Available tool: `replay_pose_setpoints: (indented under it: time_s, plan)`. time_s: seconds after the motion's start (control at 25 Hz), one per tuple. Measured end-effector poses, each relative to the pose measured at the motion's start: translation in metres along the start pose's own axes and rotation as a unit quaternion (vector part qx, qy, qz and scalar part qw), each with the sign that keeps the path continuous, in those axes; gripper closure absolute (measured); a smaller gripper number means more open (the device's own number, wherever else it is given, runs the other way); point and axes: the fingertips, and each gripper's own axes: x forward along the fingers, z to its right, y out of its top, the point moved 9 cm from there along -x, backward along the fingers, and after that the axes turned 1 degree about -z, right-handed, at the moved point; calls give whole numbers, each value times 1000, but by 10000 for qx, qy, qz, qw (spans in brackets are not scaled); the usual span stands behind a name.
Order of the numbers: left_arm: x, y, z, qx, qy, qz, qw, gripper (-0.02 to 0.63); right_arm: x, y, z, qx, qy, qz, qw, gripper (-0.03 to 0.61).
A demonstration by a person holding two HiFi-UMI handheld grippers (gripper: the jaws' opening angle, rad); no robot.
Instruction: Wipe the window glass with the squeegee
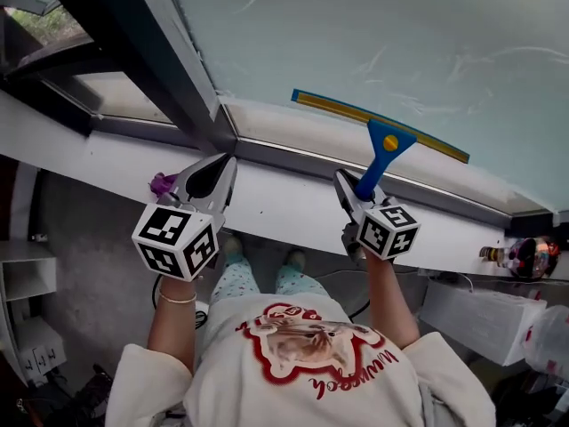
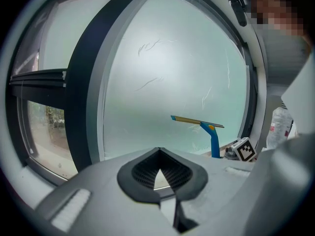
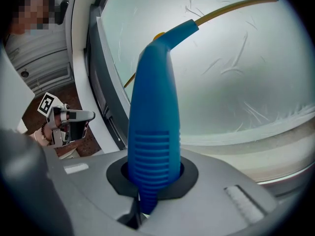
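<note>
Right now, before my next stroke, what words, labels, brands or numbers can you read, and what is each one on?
No text reads cleanly.
On the shirt: red script under the printed picture, upside down and too stylised to read.
On the left gripper and right gripper: the cubes show only black-and-white square markers, no letters or digits.
On the squeegee: no print visible.
On the bottle beside the window: label too blurred to read.

The person is wearing a cream sweatshirt [image 1: 267,390] with a red picture [image 1: 302,343], spotted pants [image 1: 238,278] and a thin bracelet [image 1: 177,300]. The grey left gripper [image 1: 220,163] and right gripper [image 1: 348,185] are carrying black-and-white cubes [image 1: 175,238].
</note>
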Motion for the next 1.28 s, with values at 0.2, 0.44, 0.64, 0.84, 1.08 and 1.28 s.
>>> replay_pose_setpoints:
  time_s: [0.2,0.44,0.64,0.84,1.08,1.28]
  plan:
    - [-8,22,-11,296,-311,151,9990,614,9,18,-24,-174,-88,76,9998,538]
    - [-8,68,-52,733,-1041,466,9908,614,41,72,-77,-595,-248,403,9971,538]
    - [-23,129,-72,1148,-1393,940,9791,614,52,155,-136,-993,-96,786,9919,538]
    - [-39,197,-66,1837,-1550,1480,9593,614,49,255,-176,-1449,-135,1096,9833,538]
    - [-52,262,-54,2201,-1706,1887,9417,614,33,365,-212,-1766,-205,1225,9764,538]
    - [-62,285,-55,2205,-1713,1966,9399,614,30,426,-241,-1759,-243,1096,9780,538]
